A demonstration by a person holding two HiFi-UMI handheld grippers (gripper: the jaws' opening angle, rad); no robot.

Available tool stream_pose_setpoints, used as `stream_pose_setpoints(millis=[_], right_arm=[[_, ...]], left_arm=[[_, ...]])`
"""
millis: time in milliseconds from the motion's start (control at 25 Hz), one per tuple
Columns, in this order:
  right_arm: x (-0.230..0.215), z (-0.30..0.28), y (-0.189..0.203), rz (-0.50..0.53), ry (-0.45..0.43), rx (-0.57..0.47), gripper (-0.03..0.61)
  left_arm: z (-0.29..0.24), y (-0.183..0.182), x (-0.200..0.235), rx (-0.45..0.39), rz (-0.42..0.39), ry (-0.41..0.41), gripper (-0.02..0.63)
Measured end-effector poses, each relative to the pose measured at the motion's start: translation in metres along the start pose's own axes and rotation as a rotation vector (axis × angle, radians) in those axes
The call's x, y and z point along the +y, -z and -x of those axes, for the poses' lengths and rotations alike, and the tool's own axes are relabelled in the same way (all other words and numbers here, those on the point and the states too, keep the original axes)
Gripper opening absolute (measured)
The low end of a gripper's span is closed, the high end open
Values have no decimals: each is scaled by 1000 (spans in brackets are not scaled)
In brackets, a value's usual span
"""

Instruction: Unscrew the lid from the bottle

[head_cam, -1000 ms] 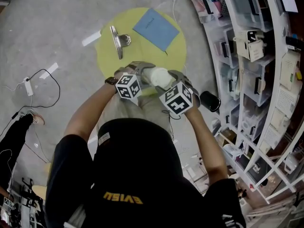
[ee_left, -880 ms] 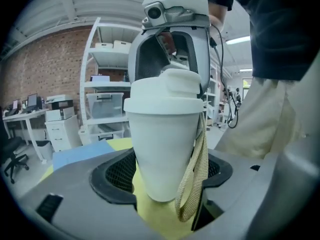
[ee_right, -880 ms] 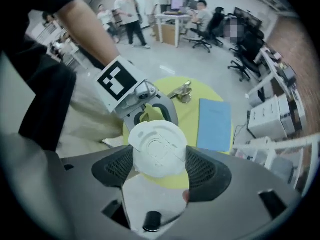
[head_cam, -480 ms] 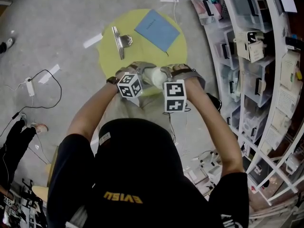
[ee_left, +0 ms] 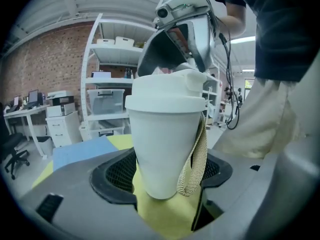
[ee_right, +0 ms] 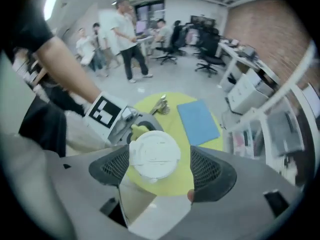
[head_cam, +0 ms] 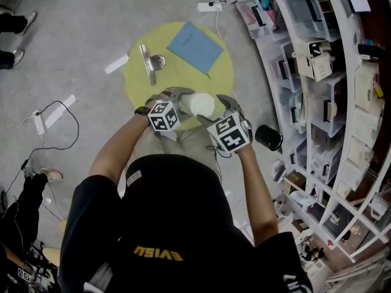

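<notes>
A white bottle (ee_left: 162,149) with a white lid (ee_left: 167,91) and a woven strap loop (ee_left: 196,159) stands upright between the pads of my left gripper (ee_left: 165,181), which is shut on its body. In the head view the bottle (head_cam: 200,104) hangs over the near edge of the yellow table, with the left gripper (head_cam: 178,97) on its left and the right gripper (head_cam: 221,107) on its right. From above, my right gripper (ee_right: 160,170) has the lid (ee_right: 154,156) between its jaws. Those jaws are opening: the left pad is at the lid's rim, the right pad stands clear of it.
On the round yellow table (head_cam: 137,72) lie a blue sheet (head_cam: 194,46) and a metal clip (head_cam: 148,61). A black cup (head_cam: 269,137) sits on the floor at the right. Shelves with plastic bins (head_cam: 317,72) curve along the right. Cables (head_cam: 55,112) lie left; people (ee_right: 125,39) stand far off.
The right gripper has turned back, its marker cube swinging to the right, and its jaws stand wider around the lid. The left gripper still holds the bottle.
</notes>
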State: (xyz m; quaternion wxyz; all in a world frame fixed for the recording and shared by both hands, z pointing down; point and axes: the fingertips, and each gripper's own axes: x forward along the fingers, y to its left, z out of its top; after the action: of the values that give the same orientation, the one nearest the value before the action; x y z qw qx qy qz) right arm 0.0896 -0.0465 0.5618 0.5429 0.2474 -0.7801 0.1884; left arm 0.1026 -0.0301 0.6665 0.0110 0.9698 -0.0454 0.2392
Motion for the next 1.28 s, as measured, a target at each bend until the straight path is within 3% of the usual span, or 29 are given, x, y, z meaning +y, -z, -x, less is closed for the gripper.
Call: stream_pose_setpoints(millis=[120,160,280,400,840,1080,1280], right_arm=[[-6,3,7,-424,83,-84,380],[-5,1,10,-523,97,-98,380],[-3,-6,13,-612,165,-91,380],[-4,-14,13,-591,187,-57,361],[-2,-18,11,-412,84,4,350],[6,-19,8,-187,-13,78,353],[13,-25,9,109,-125,181,359]], left_arm=[[-1,1,-1,5,6,1,354],[-1,1,-1,6,6,0,353],[-1,1,-1,12,9,-1,353],[-2,1,-1,16,11,0,351],[-3,1,0,20,2,13,350],[-3,2,-1,21,1,17,348],[-2,4,-1,21,2,21,348]])
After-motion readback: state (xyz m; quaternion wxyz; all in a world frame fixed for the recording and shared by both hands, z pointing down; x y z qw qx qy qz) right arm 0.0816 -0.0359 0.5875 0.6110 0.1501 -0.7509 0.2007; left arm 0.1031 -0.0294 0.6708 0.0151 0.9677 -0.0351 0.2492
